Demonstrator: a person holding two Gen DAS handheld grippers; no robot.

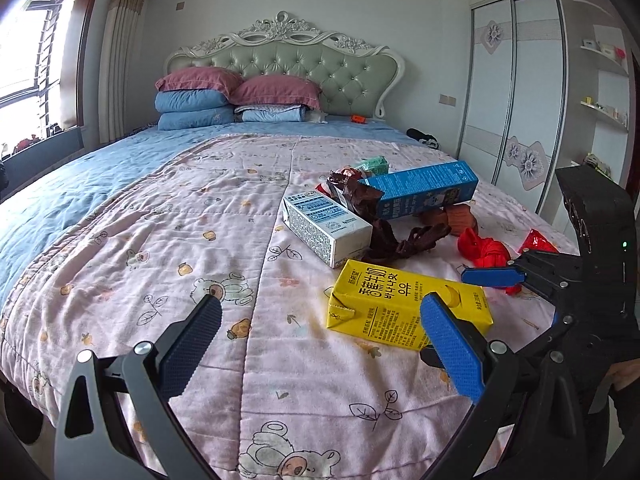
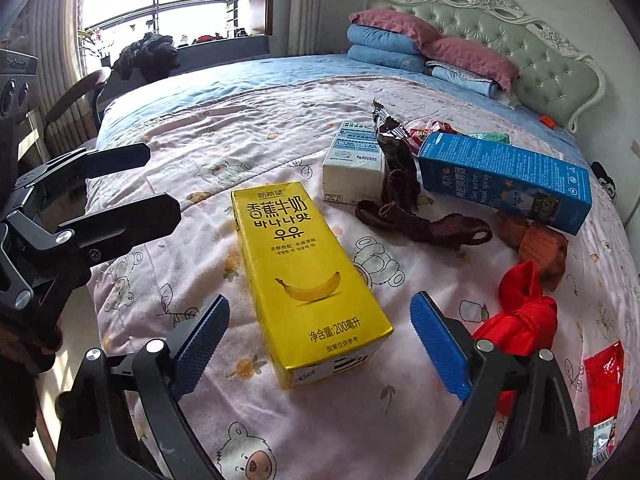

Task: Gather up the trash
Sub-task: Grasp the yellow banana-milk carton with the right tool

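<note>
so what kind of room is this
A bedroom, in a home by the look of it. A made bed with a tufted headboard and stacked pillows fills the view, and a sliding-door wardrobe stands against the wall. Cartons and wrappers lie on the quilt.

The right gripper [image 2: 320,344] tilts down over the yellow milk carton [image 2: 308,276], its blue fingers [image 2: 438,350] spread wide on either side of the carton's near end without touching it. The left gripper [image 1: 320,344] hovers beside the carton, fingers spread and empty.
</note>
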